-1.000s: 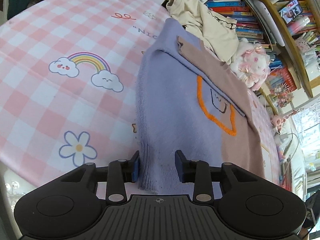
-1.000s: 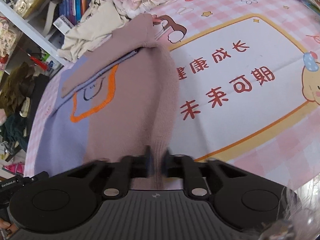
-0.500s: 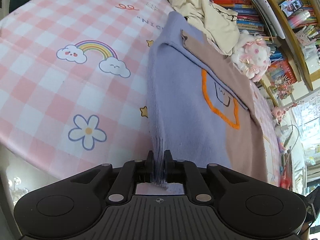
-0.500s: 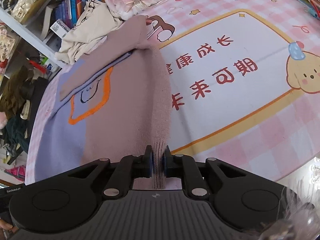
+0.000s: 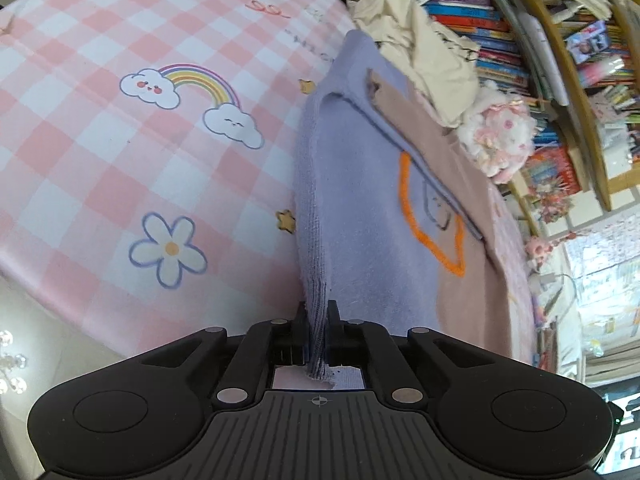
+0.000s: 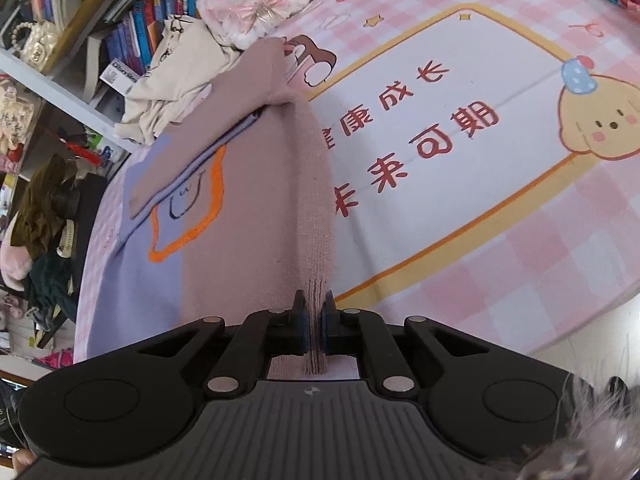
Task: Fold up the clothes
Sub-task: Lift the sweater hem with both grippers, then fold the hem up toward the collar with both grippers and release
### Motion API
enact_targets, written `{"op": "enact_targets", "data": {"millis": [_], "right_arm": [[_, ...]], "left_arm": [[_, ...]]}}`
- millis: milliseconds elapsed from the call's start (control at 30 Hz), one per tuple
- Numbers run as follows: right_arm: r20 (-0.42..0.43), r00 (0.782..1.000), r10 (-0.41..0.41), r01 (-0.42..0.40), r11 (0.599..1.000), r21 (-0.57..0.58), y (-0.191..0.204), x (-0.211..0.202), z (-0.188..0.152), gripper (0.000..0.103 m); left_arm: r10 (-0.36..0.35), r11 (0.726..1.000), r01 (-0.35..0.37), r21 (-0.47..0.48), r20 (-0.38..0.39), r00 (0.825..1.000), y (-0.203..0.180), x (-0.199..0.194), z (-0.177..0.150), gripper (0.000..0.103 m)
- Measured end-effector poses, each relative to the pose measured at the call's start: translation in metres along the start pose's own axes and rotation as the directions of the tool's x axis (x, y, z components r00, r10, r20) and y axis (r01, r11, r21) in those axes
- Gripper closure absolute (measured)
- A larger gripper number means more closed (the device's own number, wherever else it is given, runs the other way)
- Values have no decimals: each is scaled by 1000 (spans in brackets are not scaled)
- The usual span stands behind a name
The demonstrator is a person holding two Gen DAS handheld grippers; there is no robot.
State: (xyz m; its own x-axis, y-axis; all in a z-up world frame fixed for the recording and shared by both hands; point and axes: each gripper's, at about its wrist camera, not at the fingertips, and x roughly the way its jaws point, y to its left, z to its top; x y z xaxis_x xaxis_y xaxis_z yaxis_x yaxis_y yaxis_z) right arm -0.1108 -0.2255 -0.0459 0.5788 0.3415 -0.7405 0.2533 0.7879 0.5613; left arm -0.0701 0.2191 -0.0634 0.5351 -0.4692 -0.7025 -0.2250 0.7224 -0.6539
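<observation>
A knit sweater (image 5: 360, 184), lilac on one half and dusty pink on the other with an orange-outlined motif, lies on the pink checked tablecloth (image 5: 100, 152). Its sleeves are folded across the top. My left gripper (image 5: 317, 320) is shut on the lilac hem corner, lifted off the cloth. In the right wrist view the sweater (image 6: 248, 208) shows its pink half. My right gripper (image 6: 314, 312) is shut on the pink hem corner, also raised.
A cream garment (image 5: 416, 52) and a pink plush toy (image 5: 500, 136) lie behind the sweater, against shelves of books (image 5: 500, 40). The tablecloth's printed panel (image 6: 460, 128) spreads to the right. Dark clothes (image 6: 44, 216) hang beyond the table's left edge.
My left gripper closed on the lilac hem corner and lifted it. My right gripper stayed shut on the pink hem corner and raised it, pulling the sweater's lower edge up.
</observation>
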Motion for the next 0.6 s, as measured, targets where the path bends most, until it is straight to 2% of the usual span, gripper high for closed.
{"op": "enact_targets", "data": {"millis": [200, 600], "right_arm": [[-4, 999, 33, -33, 999, 8, -12, -24, -12, 97], [-35, 996, 82, -81, 997, 20, -41, -68, -40, 97]], "left_arm": [[-16, 1000, 16, -5, 13, 1000, -2, -15, -18, 99], [-44, 997, 46, -56, 33, 998, 1, -43, -76, 99]]}}
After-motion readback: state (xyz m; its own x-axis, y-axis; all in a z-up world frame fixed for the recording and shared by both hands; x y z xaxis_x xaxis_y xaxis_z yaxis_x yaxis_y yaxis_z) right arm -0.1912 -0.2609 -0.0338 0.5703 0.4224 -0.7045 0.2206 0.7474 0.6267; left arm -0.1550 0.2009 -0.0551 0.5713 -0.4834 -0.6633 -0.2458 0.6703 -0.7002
